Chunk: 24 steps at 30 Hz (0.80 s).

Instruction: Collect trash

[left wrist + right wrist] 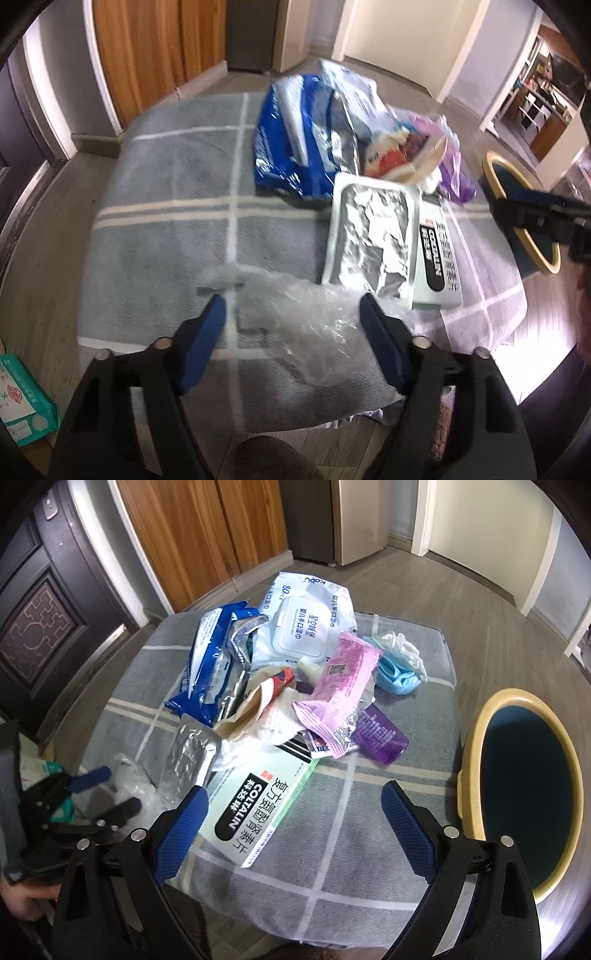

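The grey checked cloth covering the table carries the whole load of trash, and by the look of it the collection has barely begun; the bin, a dark tub with a yellow rim standing low at the right of the table, shows a dark interior with nothing visible in it. Largest in the pile, at the far side, are the white wet-wipe pack and the blue foil bag to its left; nearer lie the green-and-white medicine box and the silver blister tray beside it; the pink wrapper, the purple bottle, the blue mask with white glove at far right, and crumpled tissue complete the heap. At the near left edge sits a wad of clear plastic film; the left gripper is lowered over it with its blue pads either side of the film, apart from it so far as the blurred left wrist view shows, so the film is judged bracketed and not yet clamped. The right gripper hangs spread wide above the near end of the medicine box, holding nothing. All items are judged still to be transferred; the film is the likely first piece.
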Tool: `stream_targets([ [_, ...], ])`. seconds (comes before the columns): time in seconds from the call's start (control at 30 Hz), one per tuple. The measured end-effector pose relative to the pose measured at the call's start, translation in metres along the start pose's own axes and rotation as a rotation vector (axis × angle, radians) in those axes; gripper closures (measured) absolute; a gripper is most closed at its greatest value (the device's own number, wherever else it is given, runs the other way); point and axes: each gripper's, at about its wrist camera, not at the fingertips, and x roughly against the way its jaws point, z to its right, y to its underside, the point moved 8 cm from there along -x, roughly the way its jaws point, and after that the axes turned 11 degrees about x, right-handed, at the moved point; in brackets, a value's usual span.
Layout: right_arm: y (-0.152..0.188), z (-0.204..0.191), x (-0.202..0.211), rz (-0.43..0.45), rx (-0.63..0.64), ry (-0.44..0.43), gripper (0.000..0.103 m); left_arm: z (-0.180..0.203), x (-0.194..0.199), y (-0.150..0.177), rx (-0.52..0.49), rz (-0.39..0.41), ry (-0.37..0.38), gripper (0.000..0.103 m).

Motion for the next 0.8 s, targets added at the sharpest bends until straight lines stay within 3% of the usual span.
stream_targets([
  [0.07,0.000,0.002,0.000,0.001,-0.007,-0.001,0.009,0.003,-0.004,0.002,-0.012,-0.010,0.006,0.047],
  [0.13,0.000,0.002,0.001,0.003,-0.008,-0.003,0.009,0.005,-0.005,0.004,-0.017,-0.020,0.020,0.066],
  [0.23,-0.001,-0.001,0.000,0.003,-0.002,-0.005,0.009,0.002,-0.001,0.003,0.004,-0.025,0.036,0.081],
  [0.63,0.003,-0.007,-0.002,-0.005,0.013,-0.032,0.009,-0.038,0.028,-0.027,0.122,0.073,0.030,0.085],
  [0.8,0.005,-0.010,-0.009,-0.026,0.029,-0.028,0.009,-0.055,0.026,-0.034,0.175,0.072,0.036,0.085],
])
